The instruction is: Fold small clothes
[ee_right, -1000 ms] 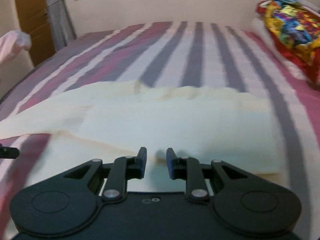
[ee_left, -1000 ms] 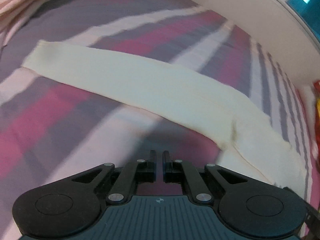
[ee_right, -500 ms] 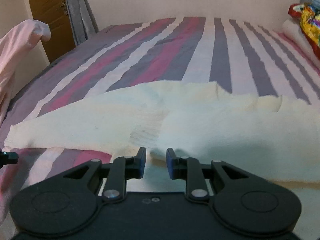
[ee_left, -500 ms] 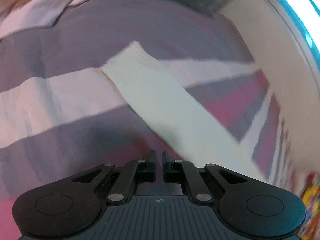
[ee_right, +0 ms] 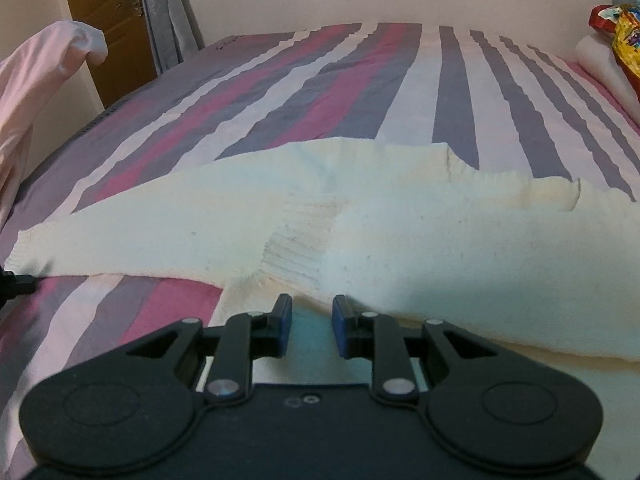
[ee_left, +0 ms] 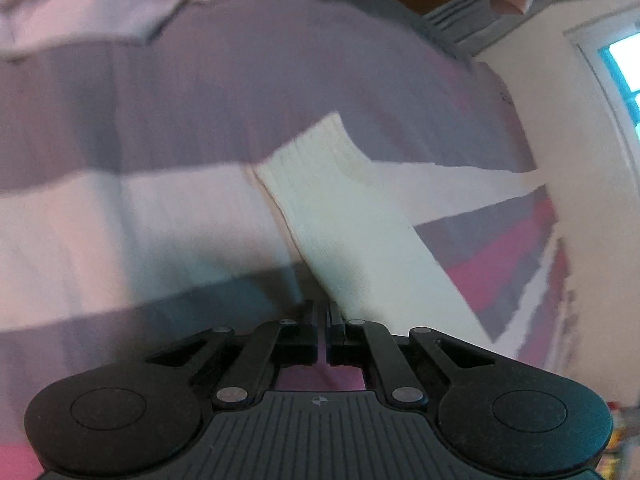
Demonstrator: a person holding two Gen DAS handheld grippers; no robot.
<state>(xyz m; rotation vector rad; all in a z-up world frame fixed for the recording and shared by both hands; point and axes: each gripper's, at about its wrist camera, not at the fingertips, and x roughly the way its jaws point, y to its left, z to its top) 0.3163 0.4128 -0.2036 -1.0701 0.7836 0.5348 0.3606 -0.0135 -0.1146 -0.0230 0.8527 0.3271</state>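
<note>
A cream knitted sweater (ee_right: 400, 236) lies flat on the striped bedspread (ee_right: 320, 80), one sleeve stretched out to the left. In the left wrist view that sleeve (ee_left: 352, 224) runs away from my fingers to its ribbed cuff. My left gripper (ee_left: 322, 312) is shut with nothing between its fingers, low over the bed at the sleeve's near left edge. My right gripper (ee_right: 312, 312) is open and empty, its blue pads just above the sweater's near edge beside the ribbed collar. The tip of the left gripper shows at the far left of the right wrist view (ee_right: 16, 284).
A pink garment (ee_right: 36, 92) hangs at the bed's left side; it also shows in the left wrist view (ee_left: 100, 4). A colourful bag (ee_right: 624, 36) and a white pillow (ee_right: 608, 68) lie at the right. A wall and a wooden door (ee_right: 108, 20) stand behind.
My left gripper has swung left along the sleeve and now faces its cuff end. My right gripper has drawn back a little and turned left; the sweater lies still.
</note>
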